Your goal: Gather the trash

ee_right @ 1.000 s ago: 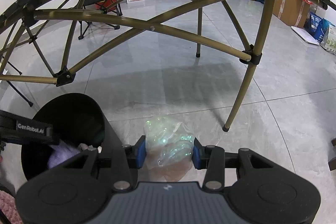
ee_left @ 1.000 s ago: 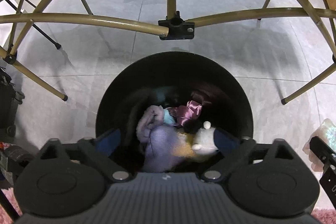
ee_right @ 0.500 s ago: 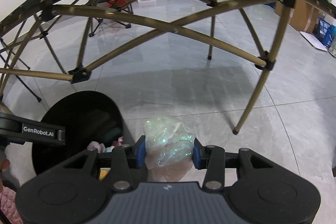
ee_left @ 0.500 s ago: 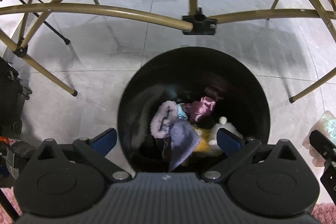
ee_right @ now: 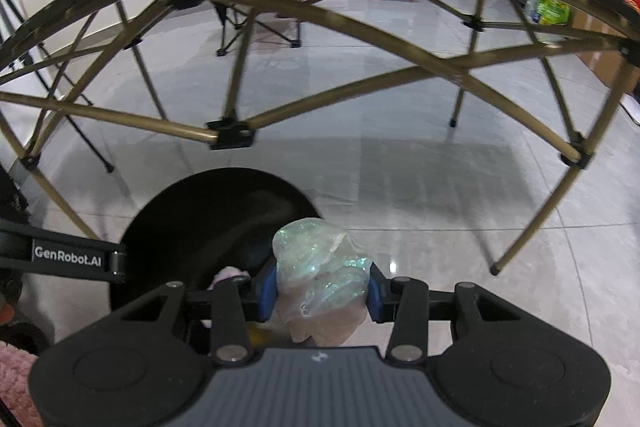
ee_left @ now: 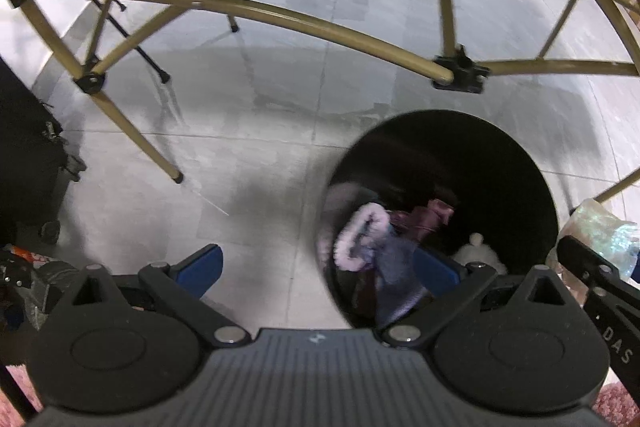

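Note:
A black round trash bin [ee_left: 460, 135] stands on the floor with several cloth scraps [ee_left: 372, 239] and a white plush piece [ee_left: 478, 251] inside. My left gripper [ee_left: 316, 271] is open and empty, its right finger over the bin's near rim, its left finger over the floor. My right gripper [ee_right: 322, 287] is shut on a crumpled iridescent plastic wrapper [ee_right: 320, 267], held by the bin's [ee_right: 192, 211] right rim. The wrapper also shows at the right edge of the left wrist view [ee_left: 600, 231].
A folding table's gold metal frame [ee_left: 280, 15] arches over the bin, with legs [ee_right: 532, 219] on the grey tile floor. A black case [ee_left: 24, 163] stands at the left. A pink rug [ee_right: 16, 383] lies nearby. Boxes and bags [ee_right: 552, 11] sit far right.
The left gripper moved left, so the bin now sits to its right; the purple cloth it dropped lies in the bin. The right gripper moved the wrapper closer to the bin.

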{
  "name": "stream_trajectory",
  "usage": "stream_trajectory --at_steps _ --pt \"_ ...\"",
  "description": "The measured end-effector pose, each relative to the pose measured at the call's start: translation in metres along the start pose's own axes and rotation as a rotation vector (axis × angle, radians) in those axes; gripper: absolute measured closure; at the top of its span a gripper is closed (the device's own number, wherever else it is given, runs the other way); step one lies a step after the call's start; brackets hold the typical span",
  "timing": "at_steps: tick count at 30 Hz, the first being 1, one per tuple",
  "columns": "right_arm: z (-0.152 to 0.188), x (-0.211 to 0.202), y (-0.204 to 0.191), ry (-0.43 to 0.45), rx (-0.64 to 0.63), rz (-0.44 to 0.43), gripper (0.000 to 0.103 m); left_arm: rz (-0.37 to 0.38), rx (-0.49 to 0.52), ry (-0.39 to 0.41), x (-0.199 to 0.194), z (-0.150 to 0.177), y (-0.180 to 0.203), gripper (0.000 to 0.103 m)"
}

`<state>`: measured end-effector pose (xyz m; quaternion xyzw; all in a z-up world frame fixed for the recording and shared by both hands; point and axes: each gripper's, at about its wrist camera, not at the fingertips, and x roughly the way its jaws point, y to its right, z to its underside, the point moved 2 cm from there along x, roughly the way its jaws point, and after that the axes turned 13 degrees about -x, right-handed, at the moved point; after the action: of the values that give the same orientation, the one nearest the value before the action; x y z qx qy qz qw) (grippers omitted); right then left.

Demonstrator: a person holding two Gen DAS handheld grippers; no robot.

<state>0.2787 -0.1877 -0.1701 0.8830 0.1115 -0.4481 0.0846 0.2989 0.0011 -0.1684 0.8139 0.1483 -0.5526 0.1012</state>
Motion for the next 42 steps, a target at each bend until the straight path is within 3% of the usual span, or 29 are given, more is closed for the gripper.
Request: stream_trajectory --at_steps 8,11,14,16,20,22,32,42 --pt "-0.019 0.012 -0.039 -0.010 -0.049 -0.050 0.061 -0.030 -0.063 0.029 -0.001 -0.007 -0.044 0.000" --pt "-0.023 0.018 -0.048 -0.021 -0.049 -0.063 0.056 -0.036 -0.086 0.037 -0.003 -0.009 -0.058 0.000" --pt "-0.026 0.023 -0.052 -0.039 -0.020 -0.091 0.039 -0.038 -0.106 0.050 -0.007 -0.011 -0.070 0.000" --pt "-0.027 0.024 -0.055 -0.036 -0.012 -0.100 0.014 -0.039 -0.113 0.064 -0.011 -0.011 -0.075 0.000" --pt "-0.028 0.021 -0.060 -0.020 -0.031 -0.100 0.012 -0.042 -0.114 0.092 -0.018 -0.009 -0.081 0.000" --pt "-0.027 0.020 -0.061 -0.036 -0.041 -0.111 0.000 -0.040 -0.115 0.103 -0.023 -0.007 -0.084 0.000" --pt "-0.020 -0.049 -0.055 0.059 -0.078 -0.064 0.000 0.031 -0.087 0.227 -0.089 0.016 -0.092 0.000" --pt "0.014 -0.156 -0.034 0.170 -0.023 -0.140 0.000 0.141 -0.019 0.309 -0.177 0.070 -0.097 0.000"
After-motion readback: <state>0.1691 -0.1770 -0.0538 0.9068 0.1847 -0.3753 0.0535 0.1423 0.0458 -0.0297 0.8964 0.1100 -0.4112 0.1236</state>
